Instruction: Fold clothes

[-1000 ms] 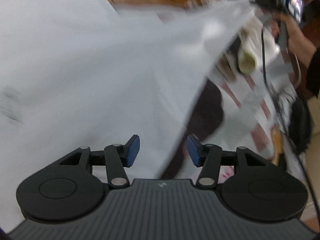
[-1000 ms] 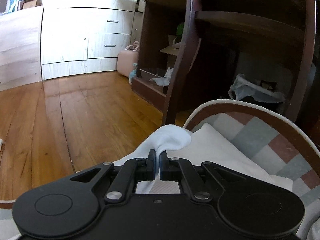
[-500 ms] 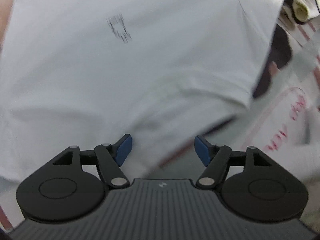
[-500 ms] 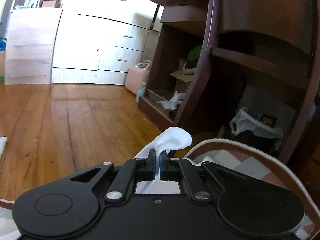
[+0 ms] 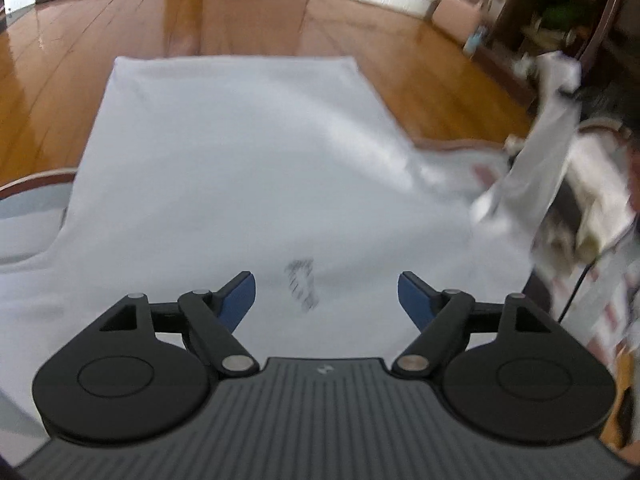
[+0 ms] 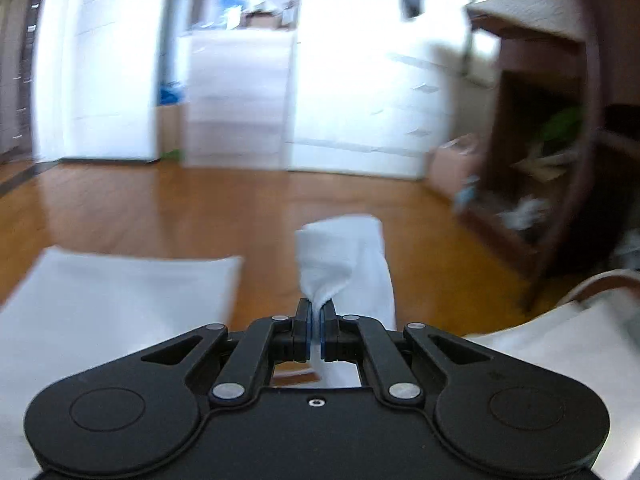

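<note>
Garments: one white shirt [image 5: 240, 168], spread across the frame's middle; small dark print low centre
Left gripper [image 5: 326, 294]: jaws opening, wide; nothing between
Right gripper [image 6: 316, 334]: clamped on one bunched white fold; centre frame
Floor [image 6: 160, 216]: wood

The dark mark [image 5: 301, 284] on the white garment [image 5: 240, 160] is smeared by motion blur and unreadable. The garment's near edge is hidden behind the left gripper [image 5: 326, 294] body. Contents of the dark wooden shelf unit [image 6: 540, 184] are blurred beyond identification.
</note>
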A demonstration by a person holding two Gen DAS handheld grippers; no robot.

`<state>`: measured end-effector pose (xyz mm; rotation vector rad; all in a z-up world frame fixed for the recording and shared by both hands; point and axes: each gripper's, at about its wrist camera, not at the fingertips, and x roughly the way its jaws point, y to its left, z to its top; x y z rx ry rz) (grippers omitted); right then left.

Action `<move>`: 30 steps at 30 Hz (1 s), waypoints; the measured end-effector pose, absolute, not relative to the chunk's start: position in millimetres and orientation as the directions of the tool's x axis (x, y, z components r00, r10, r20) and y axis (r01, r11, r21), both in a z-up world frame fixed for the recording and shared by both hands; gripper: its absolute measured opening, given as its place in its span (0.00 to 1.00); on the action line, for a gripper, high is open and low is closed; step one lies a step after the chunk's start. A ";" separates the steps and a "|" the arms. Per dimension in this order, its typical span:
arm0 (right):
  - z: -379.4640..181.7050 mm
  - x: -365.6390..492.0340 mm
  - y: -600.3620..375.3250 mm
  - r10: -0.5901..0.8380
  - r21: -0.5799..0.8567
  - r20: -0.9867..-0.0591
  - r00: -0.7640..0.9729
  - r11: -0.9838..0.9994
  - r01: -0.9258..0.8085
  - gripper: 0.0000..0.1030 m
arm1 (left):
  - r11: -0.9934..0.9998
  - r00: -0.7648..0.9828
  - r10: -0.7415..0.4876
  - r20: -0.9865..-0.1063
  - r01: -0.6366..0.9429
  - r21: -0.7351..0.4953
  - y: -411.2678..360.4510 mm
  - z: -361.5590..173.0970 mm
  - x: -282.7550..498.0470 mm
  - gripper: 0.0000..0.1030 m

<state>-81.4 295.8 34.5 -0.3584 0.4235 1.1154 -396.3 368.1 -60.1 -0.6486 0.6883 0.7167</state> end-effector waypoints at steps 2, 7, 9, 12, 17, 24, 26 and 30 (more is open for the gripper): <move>42.1 -112.4 310.9 0.799 0.025 -0.543 0.258 0.322 -0.946 0.04 | 0.585 0.591 0.396 -0.703 -0.752 -0.303 373.0 -53.0 -393.0 0.76; 70.4 -187.8 332.5 0.873 0.241 -0.486 -0.044 0.086 -0.967 0.04 | 0.531 0.672 0.476 -0.567 -0.734 -0.423 375.3 -56.7 -411.2 0.79; 64.8 -213.7 329.9 0.884 0.269 -0.457 -0.098 0.033 -0.963 0.04 | 0.414 0.675 0.461 -0.576 -0.737 -0.533 391.1 -80.0 -424.0 0.83; 45.0 -249.2 319.0 0.893 0.276 -0.427 -0.142 -0.021 -0.961 0.05 | 0.214 0.690 0.393 -0.608 -0.711 -0.670 420.3 -116.7 -443.4 0.81; -9.8 -282.4 300.3 0.844 0.100 -0.527 -0.100 -0.055 -0.993 0.05 | 0.077 0.731 0.334 -0.595 -0.650 -0.756 438.2 -145.9 -464.6 0.81; -58.9 -283.8 316.2 0.709 0.228 -0.678 -0.194 -0.048 -0.973 0.09 | 0.058 0.734 0.273 -0.622 -0.658 -0.751 434.1 -157.4 -449.6 0.83; -66.9 -287.9 322.3 0.661 0.323 -0.687 -0.301 -0.094 -0.942 0.12 | 0.071 0.730 0.262 -0.631 -0.666 -0.742 430.0 -156.5 -445.7 0.83; -71.0 -289.5 319.1 0.596 0.446 -0.685 -0.419 -0.110 -0.888 0.28 | 0.073 0.729 0.229 -0.645 -0.673 -0.736 427.1 -158.9 -443.4 0.83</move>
